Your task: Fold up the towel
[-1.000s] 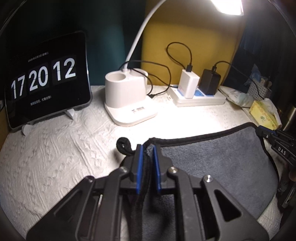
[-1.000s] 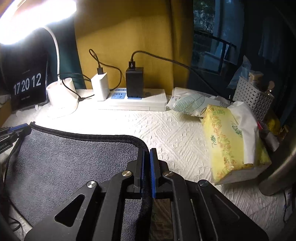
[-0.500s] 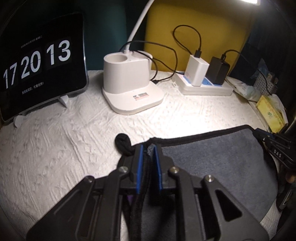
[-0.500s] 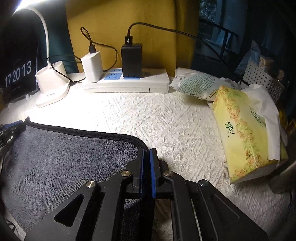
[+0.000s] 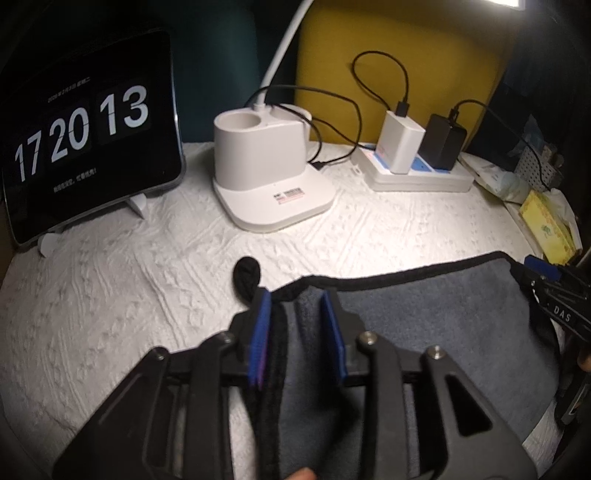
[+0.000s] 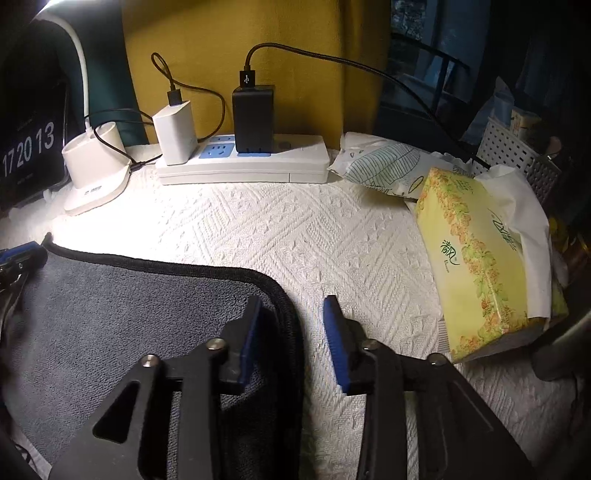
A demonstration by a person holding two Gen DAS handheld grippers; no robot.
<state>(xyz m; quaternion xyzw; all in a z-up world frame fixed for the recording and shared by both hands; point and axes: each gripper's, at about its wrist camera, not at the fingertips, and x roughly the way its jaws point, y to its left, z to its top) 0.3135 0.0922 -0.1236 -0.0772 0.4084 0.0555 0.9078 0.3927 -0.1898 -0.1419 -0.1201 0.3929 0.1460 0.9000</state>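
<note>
the grey towel (image 5: 424, 310) lies flat on the white-covered table (image 5: 110, 277), its far corners between both parted tongs: left tongs (image 5: 297, 328), right tongs (image 6: 293, 332). pulling back carelessly could snag the black hem or hanging loop (image 5: 246, 275) and undo the fold.

A white textured cloth (image 6: 295, 236) covers the counter, brightly lit toward its back edge by a lamp head (image 5: 506, 3) at the top of the left wrist view. Behind the back edge hangs a yellow curtain (image 6: 295, 55) beside dark teal fabric (image 6: 107, 55). Past the right edge there seems to be a dark window (image 6: 424, 44).
</note>
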